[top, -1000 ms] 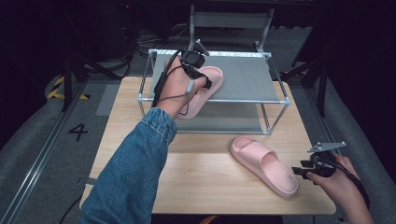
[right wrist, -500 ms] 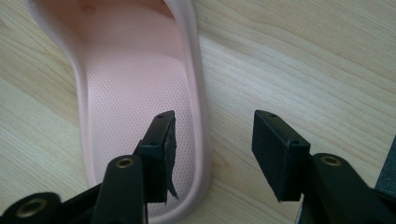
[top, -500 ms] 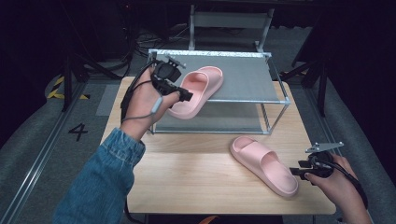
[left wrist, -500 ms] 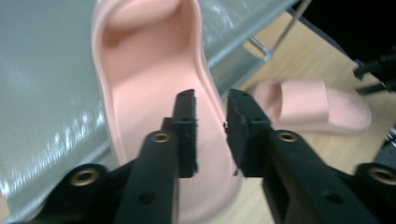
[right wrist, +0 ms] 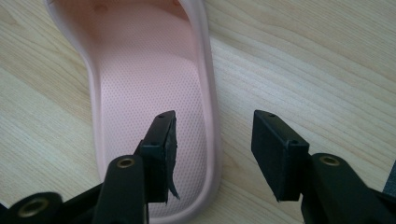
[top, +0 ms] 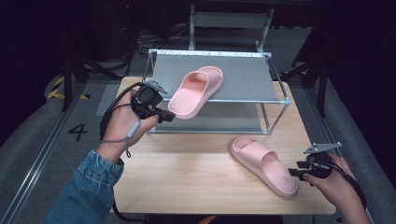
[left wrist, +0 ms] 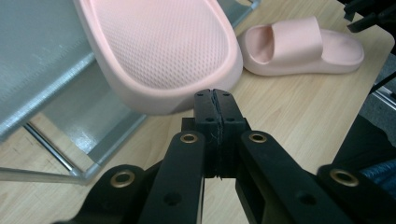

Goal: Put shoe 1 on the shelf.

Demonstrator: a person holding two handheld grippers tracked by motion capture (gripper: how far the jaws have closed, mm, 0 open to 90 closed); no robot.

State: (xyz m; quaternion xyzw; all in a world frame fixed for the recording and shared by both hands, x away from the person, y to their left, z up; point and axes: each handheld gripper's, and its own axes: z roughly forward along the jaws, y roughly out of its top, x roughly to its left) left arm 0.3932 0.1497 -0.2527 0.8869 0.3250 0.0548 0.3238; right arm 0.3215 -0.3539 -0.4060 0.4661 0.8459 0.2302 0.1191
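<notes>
One pink slipper [top: 196, 90] lies on the top shelf of a metal rack [top: 245, 79], its heel hanging over the front rail. My left gripper [top: 164, 115] is shut and empty, just left of and below that heel. In the left gripper view the shut jaws [left wrist: 215, 100] point at the underside of the heel [left wrist: 163, 46]. The second pink slipper [top: 264, 164] lies on the wooden table [top: 187, 168] at the front right. My right gripper [top: 295, 172] is open at its heel: one jaw is over the footbed [right wrist: 144, 93], the other outside the rim [right wrist: 215, 140].
The rack has a lower shelf [top: 219, 120] under the top one and stands at the back of the table. A grey chair [top: 229, 21] stands behind it. The table's front and right edges are close to the right hand. Dark floor surrounds the table.
My left gripper has pulled back from over the slipper on the shelf, moving left and toward the person. That slipper has stayed on the shelf. The right gripper has not moved.
</notes>
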